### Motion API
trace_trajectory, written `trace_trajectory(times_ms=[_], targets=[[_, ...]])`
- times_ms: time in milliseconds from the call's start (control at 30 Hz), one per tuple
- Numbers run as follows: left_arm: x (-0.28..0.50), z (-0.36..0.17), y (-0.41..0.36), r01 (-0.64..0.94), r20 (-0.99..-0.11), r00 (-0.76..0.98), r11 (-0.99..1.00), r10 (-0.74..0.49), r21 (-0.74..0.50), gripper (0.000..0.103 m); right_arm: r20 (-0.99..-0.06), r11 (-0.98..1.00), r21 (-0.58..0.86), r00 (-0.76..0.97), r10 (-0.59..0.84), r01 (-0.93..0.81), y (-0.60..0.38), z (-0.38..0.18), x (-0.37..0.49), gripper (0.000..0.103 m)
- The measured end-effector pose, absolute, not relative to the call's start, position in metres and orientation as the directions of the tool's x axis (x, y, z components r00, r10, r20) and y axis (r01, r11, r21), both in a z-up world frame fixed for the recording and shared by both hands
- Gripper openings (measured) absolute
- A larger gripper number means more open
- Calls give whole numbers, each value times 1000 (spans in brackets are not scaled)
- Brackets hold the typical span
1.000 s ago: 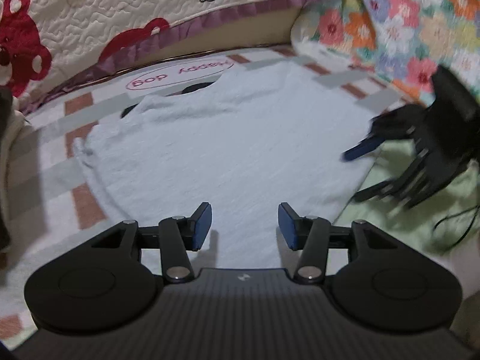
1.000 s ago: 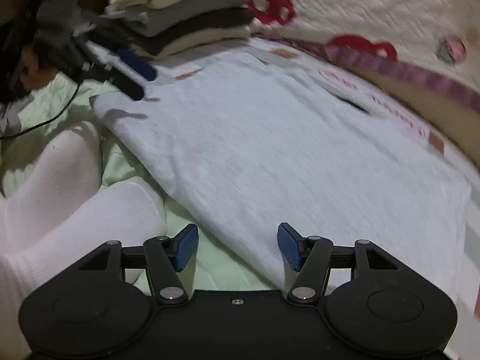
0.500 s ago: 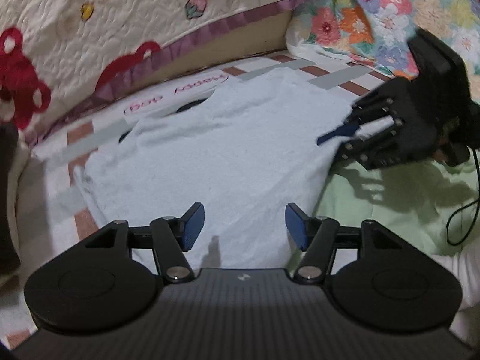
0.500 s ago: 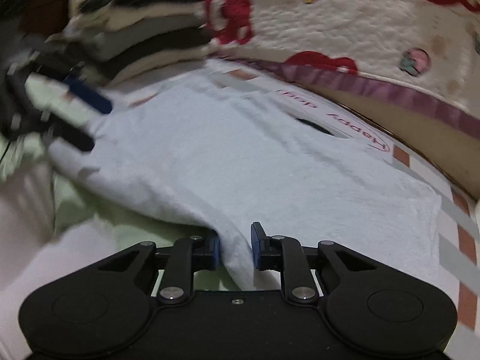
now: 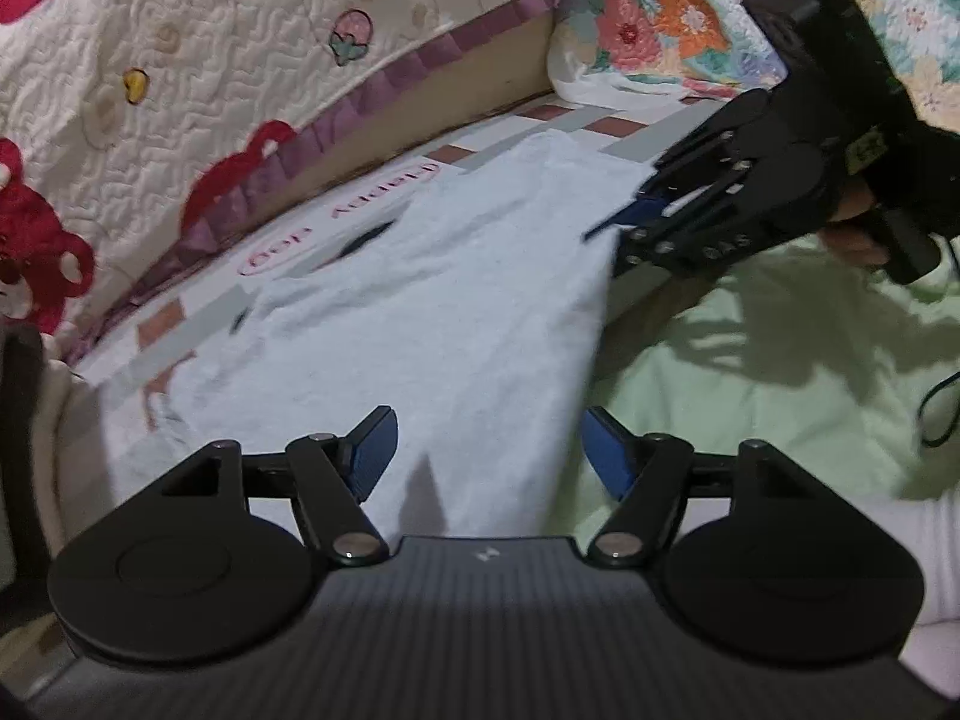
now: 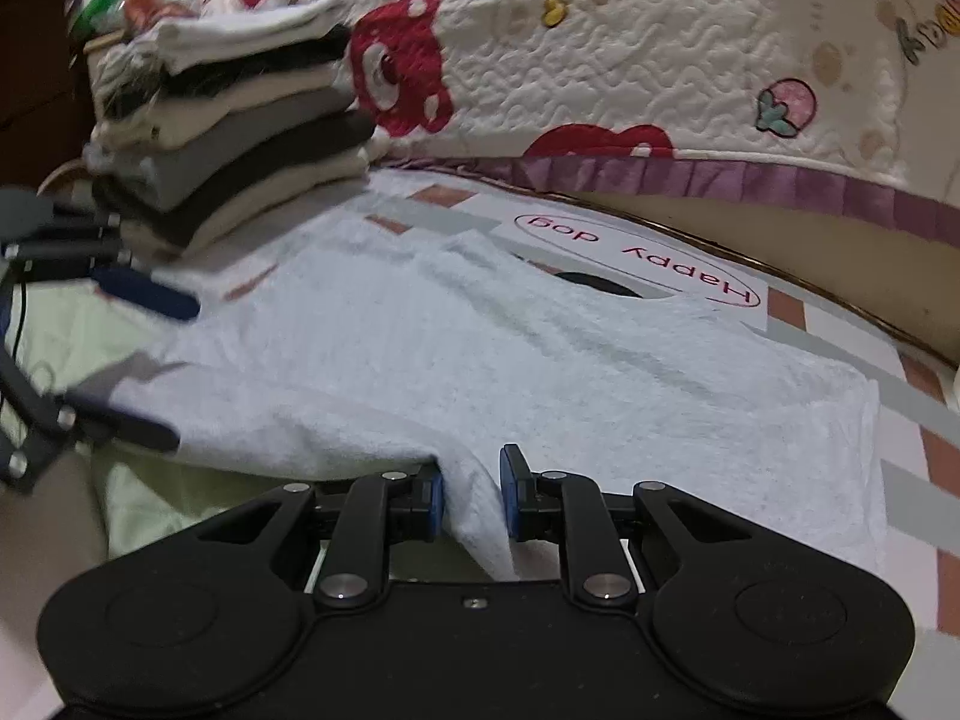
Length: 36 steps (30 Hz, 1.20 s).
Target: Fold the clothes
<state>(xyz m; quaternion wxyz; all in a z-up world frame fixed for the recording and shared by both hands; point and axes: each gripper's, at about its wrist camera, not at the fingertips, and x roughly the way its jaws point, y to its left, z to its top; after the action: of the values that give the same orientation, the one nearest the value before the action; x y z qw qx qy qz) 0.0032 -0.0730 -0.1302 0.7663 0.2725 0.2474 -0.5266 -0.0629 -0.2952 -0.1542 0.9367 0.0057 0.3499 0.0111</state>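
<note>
A pale blue-grey T-shirt [image 5: 444, 312] lies spread on the bed mat, neckline toward the far wall; it also shows in the right wrist view [image 6: 540, 360]. My left gripper [image 5: 486, 450] is open, its jaws straddling the shirt's near hem corner without holding it. It also shows at the left of the right wrist view [image 6: 144, 372]. My right gripper [image 6: 471, 498] is shut on a bunched fold of the shirt's hem. It also shows in the left wrist view [image 5: 630, 222], lifting that edge.
A stack of folded clothes [image 6: 234, 138] stands at the back left. A quilted bear-print cover [image 5: 180, 60] lines the far wall. A floral quilt [image 5: 690, 12] lies at the right. A light green sheet [image 5: 780, 360] covers the near side.
My right gripper has closed on the shirt's hem and raised it. My left gripper has shifted toward the hem's other corner, still open.
</note>
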Motion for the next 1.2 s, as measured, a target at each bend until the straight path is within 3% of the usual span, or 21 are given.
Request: trace_trajectory(times_ms=[67, 133, 267, 367, 600, 633, 667, 700, 733, 833, 900, 1000, 1067, 1133, 1200], targets=[[2, -133, -79, 933, -659, 356, 290, -663, 213, 70, -650, 999, 39, 760, 26, -2, -298, -155, -60, 19], [0, -136, -85, 905, -627, 424, 276, -654, 324, 72, -650, 998, 63, 759, 34, 9, -300, -154, -56, 7], [17, -131, -90, 909, -664, 417, 296, -620, 294, 75, -624, 994, 100, 781, 21, 53, -309, -142, -41, 7], [21, -127, -92, 918, -671, 392, 318, -629, 239, 84, -608, 992, 120, 793, 37, 45, -316, -135, -30, 7], [28, -148, -112, 876, -725, 468, 373, -505, 305, 87, -578, 985, 170, 812, 75, 30, -324, -127, -18, 7], [32, -148, -112, 865, -725, 484, 392, -490, 312, 83, -574, 986, 164, 816, 74, 26, -325, -124, -18, 7], [38, -146, -111, 856, -723, 495, 415, -482, 309, 57, -570, 987, 158, 818, 74, 21, -325, -122, -17, 7], [44, -143, -111, 848, -726, 499, 437, -473, 298, 23, -565, 988, 153, 822, 73, 18, -326, -121, -17, 7], [54, -137, -110, 840, -722, 502, 468, -476, 276, 11, -561, 989, 149, 824, 74, 13, -326, -120, -17, 7], [86, -119, -104, 810, -700, 510, 554, -500, 195, 8, -591, 996, 80, 804, 69, -27, -325, -123, -20, 14], [103, -110, -101, 796, -683, 500, 593, -532, 122, 8, -620, 997, -75, 784, -22, -32, -319, -131, -27, 30], [119, -103, -96, 773, -659, 490, 634, -571, 26, 8, -683, 968, -251, 711, -170, -9, -323, -151, -42, 31], [120, -106, -94, 765, -655, 475, 644, -587, -22, 9, -720, 973, -229, 665, -198, 42, -340, -160, -61, 31], [119, -111, -92, 765, -654, 458, 642, -602, -55, 9, -735, 977, -191, 646, -204, 91, -354, -162, -81, 47], [118, -115, -92, 757, -657, 471, 652, -589, -42, 9, -753, 972, -190, 615, -233, 135, -363, -164, -96, 47]])
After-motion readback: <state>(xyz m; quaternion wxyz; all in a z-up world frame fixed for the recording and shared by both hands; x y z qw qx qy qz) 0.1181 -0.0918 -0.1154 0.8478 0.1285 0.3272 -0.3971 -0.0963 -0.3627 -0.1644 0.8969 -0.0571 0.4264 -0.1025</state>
